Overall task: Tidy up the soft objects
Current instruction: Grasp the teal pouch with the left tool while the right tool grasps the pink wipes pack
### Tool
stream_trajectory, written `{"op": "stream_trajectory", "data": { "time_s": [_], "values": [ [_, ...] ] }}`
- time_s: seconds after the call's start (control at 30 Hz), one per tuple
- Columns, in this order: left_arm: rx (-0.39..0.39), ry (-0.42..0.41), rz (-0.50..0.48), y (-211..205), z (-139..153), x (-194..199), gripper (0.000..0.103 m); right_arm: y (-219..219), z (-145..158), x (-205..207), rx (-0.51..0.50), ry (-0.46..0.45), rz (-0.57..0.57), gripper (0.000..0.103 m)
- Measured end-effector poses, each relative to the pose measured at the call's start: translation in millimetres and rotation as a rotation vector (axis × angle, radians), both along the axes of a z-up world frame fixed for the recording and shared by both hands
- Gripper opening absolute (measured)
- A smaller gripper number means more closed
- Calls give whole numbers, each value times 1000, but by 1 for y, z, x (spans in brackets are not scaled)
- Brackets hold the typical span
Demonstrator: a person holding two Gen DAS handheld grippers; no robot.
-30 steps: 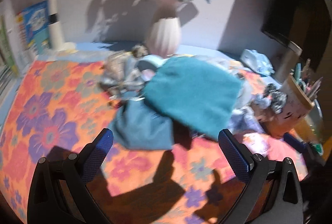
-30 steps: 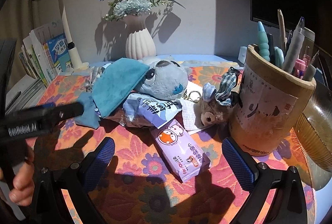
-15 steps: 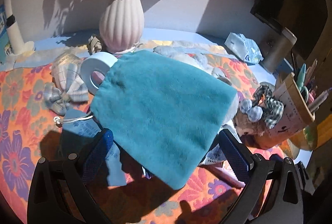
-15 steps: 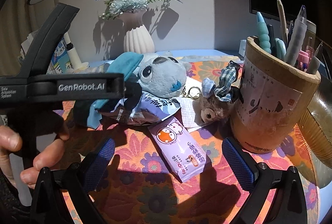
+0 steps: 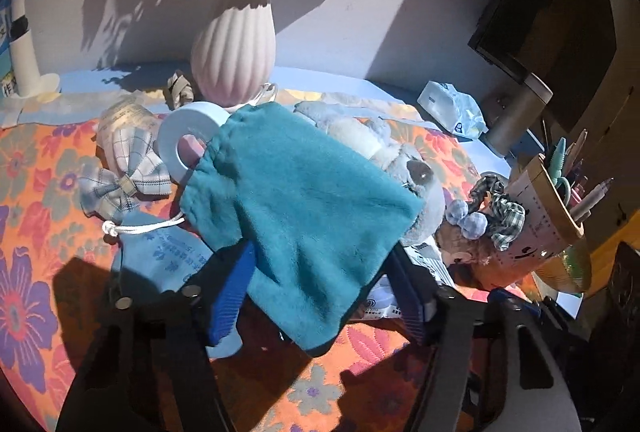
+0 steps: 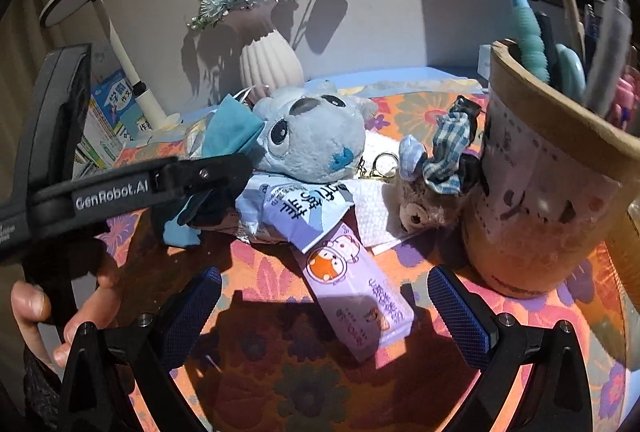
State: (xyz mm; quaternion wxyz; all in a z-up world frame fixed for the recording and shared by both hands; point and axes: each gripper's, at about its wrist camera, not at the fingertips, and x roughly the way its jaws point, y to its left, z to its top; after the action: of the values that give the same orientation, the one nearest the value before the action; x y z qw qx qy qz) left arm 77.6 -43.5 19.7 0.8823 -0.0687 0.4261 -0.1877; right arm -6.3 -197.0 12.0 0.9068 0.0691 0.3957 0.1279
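Observation:
A teal fuzzy drawstring pouch (image 5: pixel 304 212) lies on a grey plush toy (image 5: pixel 416 172) and some packets. My left gripper (image 5: pixel 320 292) straddles its near end, blue pads at both sides, jaws open. In the right wrist view the plush toy (image 6: pixel 316 140) lies face forward with the pouch (image 6: pixel 230 128) at its left and the left gripper's body (image 6: pixel 120 188) across it. My right gripper (image 6: pixel 324 308) is open and empty above a purple tissue packet (image 6: pixel 352 292). A small brown plush (image 6: pixel 424 208) with a plaid scrunchie (image 6: pixel 448 152) lies beside the pen holder.
A pink ribbed vase (image 5: pixel 234 52) with flowers stands at the back. A tape roll (image 5: pixel 180 140), a plaid bow (image 5: pixel 120 180) and a blue packet (image 5: pixel 168 260) lie left. A pen holder (image 6: pixel 548 176) stands right. A lamp (image 6: pixel 116 48) and books stand back left.
My left gripper has moved forward onto the pile, and its pads now sit at both sides of the teal pouch, closer together. The right gripper has edged slightly closer to the pile.

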Motion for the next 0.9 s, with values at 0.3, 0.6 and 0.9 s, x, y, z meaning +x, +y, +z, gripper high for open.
{"op": "stream_trajectory", "data": {
  "time_s": [0.3, 0.6, 0.9],
  "values": [
    [-88, 6, 51, 36, -2, -14, 30, -6, -21, 11, 0, 121, 21, 100],
    [-83, 66, 113, 86, -17, -26, 35, 4, -26, 17, -112, 117, 20, 55],
    [-80, 95, 145, 100, -13, -23, 45, 6, -27, 12, -127, 109, 55, 66]
  ]
}}
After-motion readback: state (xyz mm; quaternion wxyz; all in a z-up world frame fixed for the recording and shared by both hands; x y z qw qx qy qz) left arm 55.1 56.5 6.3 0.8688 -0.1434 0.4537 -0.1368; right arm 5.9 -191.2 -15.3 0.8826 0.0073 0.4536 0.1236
